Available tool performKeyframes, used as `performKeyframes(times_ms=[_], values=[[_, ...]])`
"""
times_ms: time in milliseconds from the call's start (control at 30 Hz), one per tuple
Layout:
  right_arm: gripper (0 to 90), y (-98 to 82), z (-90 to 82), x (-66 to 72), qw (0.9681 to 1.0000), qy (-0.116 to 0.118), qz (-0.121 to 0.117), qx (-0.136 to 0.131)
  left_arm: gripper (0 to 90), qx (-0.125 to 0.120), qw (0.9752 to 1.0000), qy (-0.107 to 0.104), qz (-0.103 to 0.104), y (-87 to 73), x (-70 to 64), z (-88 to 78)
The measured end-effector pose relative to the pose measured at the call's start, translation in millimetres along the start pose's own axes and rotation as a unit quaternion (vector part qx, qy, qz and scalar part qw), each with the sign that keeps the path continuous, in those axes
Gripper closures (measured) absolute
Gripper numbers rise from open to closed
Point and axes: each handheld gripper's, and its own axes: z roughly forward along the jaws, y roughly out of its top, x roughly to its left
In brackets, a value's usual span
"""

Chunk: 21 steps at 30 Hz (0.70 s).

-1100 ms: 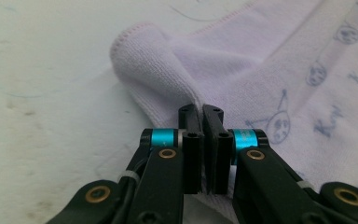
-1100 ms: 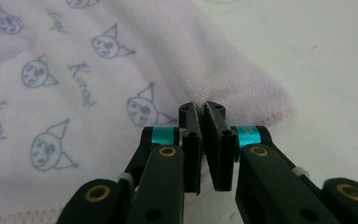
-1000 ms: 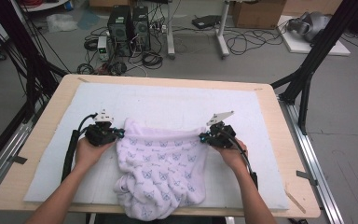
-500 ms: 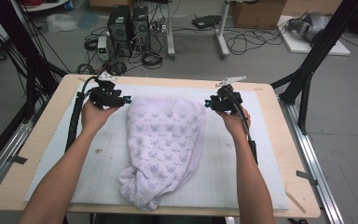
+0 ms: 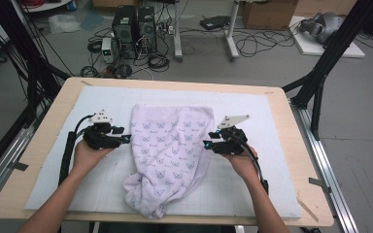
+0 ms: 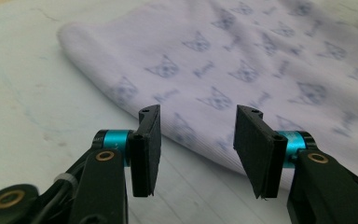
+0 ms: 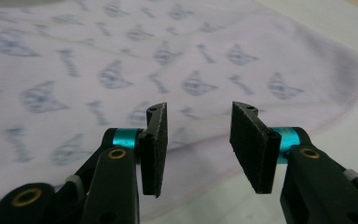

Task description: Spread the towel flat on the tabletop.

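- while the printed cloth (image 5: 167,155) lies mid-mat (image 5: 281,194), its near end bunched, both grippers flank it.
- left gripper (image 5: 127,139): jaws apart, just opened, nothing between.
- right gripper (image 5: 205,144): likewise, seemingly clear of the cloth.

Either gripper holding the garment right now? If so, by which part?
Neither. The left gripper and right gripper have just been opening; both sets of jaws stand apart with nothing between them, just short of the side edges of the white printed garment.

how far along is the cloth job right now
Done: the far half of the printed cloth lies spread flat on the white mat. In hand: nothing; the left gripper and right gripper flank it, jaws just opened, nothing between them. Left: the near end is bunched and needs smoothing.
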Motion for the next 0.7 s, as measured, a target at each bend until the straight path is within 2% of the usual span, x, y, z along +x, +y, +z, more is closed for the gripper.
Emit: performKeyframes(times_ms=[100, 200, 267, 367, 400, 433, 467, 500, 567, 600, 633, 700], values=[[51.8, -0.8, -4.1, 17.8, 0.9992, 0.036, -0.004, 0.018, 51.6, -0.008, 0.9996, -0.025, 0.013, -9.6, -15.2, -7.0], [51.5, -7.1, -8.2, 38.6, 0.9984, 0.046, -0.032, -0.011, 51.1, -0.002, 0.9985, -0.052, 0.016, -17.2, -27.3, -6.1], [50.4, -14.1, -4.4, 47.2, 0.9974, 0.067, -0.028, -0.002, 50.3, 0.002, 0.9977, -0.064, 0.022, -19.0, -34.0, -1.2], [50.4, -26.3, 6.4, 57.7, 0.9963, 0.077, -0.033, 0.019, 51.8, 0.022, 0.9965, -0.073, 0.036, -18.7, -41.4, 12.8], [52.4, -32.5, 16.2, 61.2, 0.9953, 0.086, -0.030, 0.032, 61.0, 0.029, 0.9956, -0.079, 0.041, -18.6, -43.5, 18.0], [52.4, -32.5, 16.2, 61.2, 0.9953, 0.086, -0.030, 0.032, 61.0, 0.037, 0.9947, -0.084, 0.048, -18.5, -45.4, 22.5], [55.5, -34.7, 21.1, 63.0, 0.9946, 0.088, -0.035, 0.042, 64.7, 0.040, 0.9941, -0.086, 0.053, -18.5, -47.3, 26.3], [58.7, -36.3, 25.8, 64.6, 0.9936, 0.091, -0.042, 0.052, 72.9, 0.044, 0.9934, -0.088, 0.060, -18.9, -48.6, 29.1], [76.3, -35.9, 27.0, 66.0, 0.9938, 0.085, -0.055, 0.046, 87.0, 0.053, 0.9930, -0.084, 0.064, -19.1, -49.4, 33.1], [84.3, -35.1, 27.7, 64.5, 0.9928, 0.096, -0.055, 0.047, 89.2, 0.055, 0.9930, -0.084, 0.062, -19.0, -48.3, 33.5], [87.7, -34.3, 28.3, 63.3, 0.9924, 0.100, -0.051, 0.049, 89.4, 0.053, 0.9936, -0.080, 0.058, -18.7, -47.3, 32.6], [89.7, -31.0, 25.8, 62.1, 0.9923, 0.097, -0.055, 0.052, 89.7, 0.042, 0.9956, -0.066, 0.051, -17.0, -43.9, 27.2]])
